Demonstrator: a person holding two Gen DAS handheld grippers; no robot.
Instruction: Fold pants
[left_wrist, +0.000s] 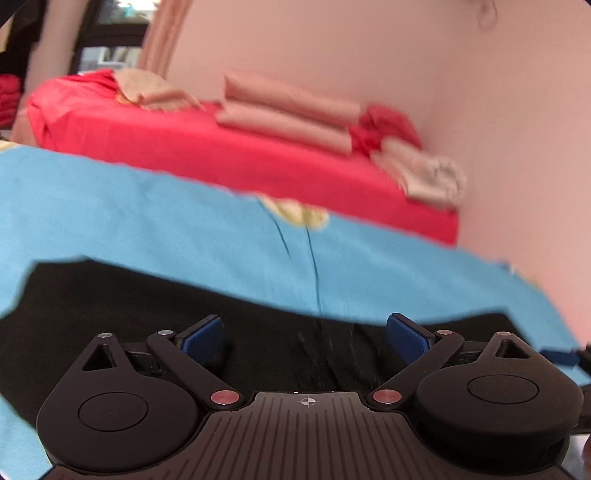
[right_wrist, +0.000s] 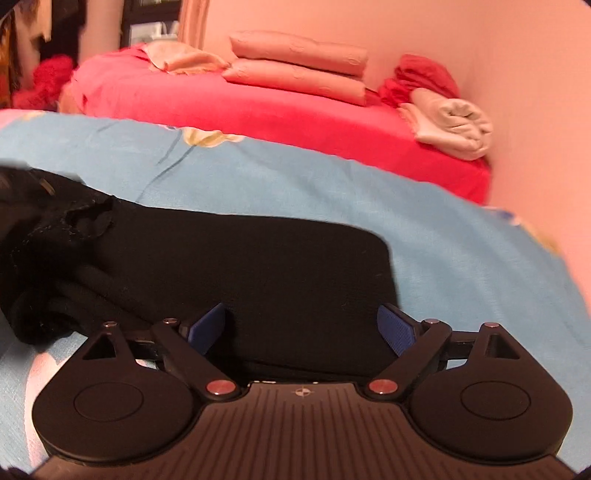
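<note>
Black pants (left_wrist: 155, 306) lie flat on a light blue sheet (left_wrist: 147, 218). In the right wrist view the pants (right_wrist: 240, 266) show a straight folded end at the right and bunched fabric at the left. My left gripper (left_wrist: 304, 338) is open, low over the pants, with blue pads (left_wrist: 205, 338) wide apart and nothing between them. My right gripper (right_wrist: 301, 326) is open too, its blue pads (right_wrist: 393, 328) spread over the near edge of the pants. A part of the right gripper shows at the left wrist view's right edge.
Behind the blue sheet (right_wrist: 443, 236) stands a bed with a red cover (right_wrist: 258, 110). On it lie two stacked pink pillows (right_wrist: 299, 62), a rolled pale towel (right_wrist: 454, 125) and crumpled red cloth (right_wrist: 421, 77). A pink wall (right_wrist: 517, 74) closes the right side.
</note>
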